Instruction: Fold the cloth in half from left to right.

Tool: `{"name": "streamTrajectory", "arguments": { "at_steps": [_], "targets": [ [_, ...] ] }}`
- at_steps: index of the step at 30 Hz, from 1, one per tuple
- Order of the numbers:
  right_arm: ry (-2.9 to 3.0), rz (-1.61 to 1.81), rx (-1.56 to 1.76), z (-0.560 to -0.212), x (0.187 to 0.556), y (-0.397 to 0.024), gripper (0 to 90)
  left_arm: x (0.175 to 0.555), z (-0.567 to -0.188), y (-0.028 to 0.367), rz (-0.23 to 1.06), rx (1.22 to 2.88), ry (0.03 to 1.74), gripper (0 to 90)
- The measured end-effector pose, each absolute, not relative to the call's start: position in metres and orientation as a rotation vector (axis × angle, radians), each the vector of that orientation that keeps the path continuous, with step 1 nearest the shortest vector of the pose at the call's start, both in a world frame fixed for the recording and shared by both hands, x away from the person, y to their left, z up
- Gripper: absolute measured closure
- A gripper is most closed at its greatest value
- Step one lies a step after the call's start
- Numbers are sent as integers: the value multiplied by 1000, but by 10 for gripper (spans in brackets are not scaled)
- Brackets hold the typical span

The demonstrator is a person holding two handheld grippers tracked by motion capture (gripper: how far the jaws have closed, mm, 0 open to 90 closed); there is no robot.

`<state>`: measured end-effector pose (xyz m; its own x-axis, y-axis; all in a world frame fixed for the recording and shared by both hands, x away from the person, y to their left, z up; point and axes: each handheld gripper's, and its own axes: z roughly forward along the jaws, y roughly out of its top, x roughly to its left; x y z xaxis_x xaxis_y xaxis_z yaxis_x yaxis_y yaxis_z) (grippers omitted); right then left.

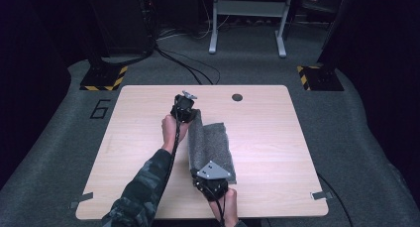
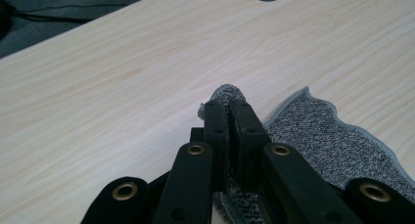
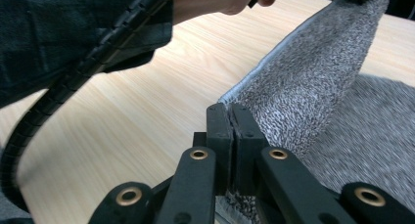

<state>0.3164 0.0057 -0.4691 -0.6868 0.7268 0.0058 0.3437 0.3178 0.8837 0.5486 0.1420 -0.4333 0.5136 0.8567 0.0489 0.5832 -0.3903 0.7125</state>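
The left gripper [image 1: 190, 119] has its two black jaws pressed together on the far corner of one grey speckled cloth [image 1: 212, 146], and in the left gripper view a small fold of that cloth [image 2: 226, 93] pokes out past the jaw tips. The right gripper [image 1: 199, 171], with one grey three-cornered plate [image 1: 213, 170] on top, is likewise clamped on the near corner of the same side of the cloth; in the right gripper view the bound hem [image 3: 274, 62] runs from its jaws up toward the left hand [image 3: 220, 1]. Between the two grippers that side of the cloth is lifted off the wood, while the rest lies flat to the right of it. The cloth sits around the middle of the one light wooden worktop [image 1: 129, 152], nearer its near edge than its far one. One round cable hole [image 1: 237, 97] lies close to the far edge. One forearm in a dark patterned sleeve [image 1: 143, 187] crosses the near left part of the worktop.
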Motion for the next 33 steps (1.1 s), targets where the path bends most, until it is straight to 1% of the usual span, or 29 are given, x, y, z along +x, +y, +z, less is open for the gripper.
{"name": "streamTrajectory", "arguments": {
  "at_steps": [4,16,23,28,29,30,31,32,33],
  "targets": [
    [2215,1299,975,-474,319,-2,881,551,-442,134,530,2110,1172,861],
    [2237,1216,1035,-489,322,-22,877,556,-461,110,474,2162,1163,858],
    [2227,1168,1075,-494,327,-37,875,559,-465,100,472,2135,1165,856],
    [2209,1153,1105,-498,330,-52,875,563,-465,94,447,2115,1157,850],
    [2203,1146,1118,-499,330,-55,874,563,-464,93,440,2115,1155,838],
    [2195,1138,1133,-500,330,-57,872,563,-463,92,422,2098,1140,805],
    [2197,1127,1132,-501,330,-61,866,563,-462,91,405,2100,1135,729],
    [2199,1104,1135,-502,331,-65,860,562,-462,90,398,2097,1127,682],
    [2197,1090,1147,-504,332,-67,851,561,-460,91,392,2102,1124,599]
  ]
}}
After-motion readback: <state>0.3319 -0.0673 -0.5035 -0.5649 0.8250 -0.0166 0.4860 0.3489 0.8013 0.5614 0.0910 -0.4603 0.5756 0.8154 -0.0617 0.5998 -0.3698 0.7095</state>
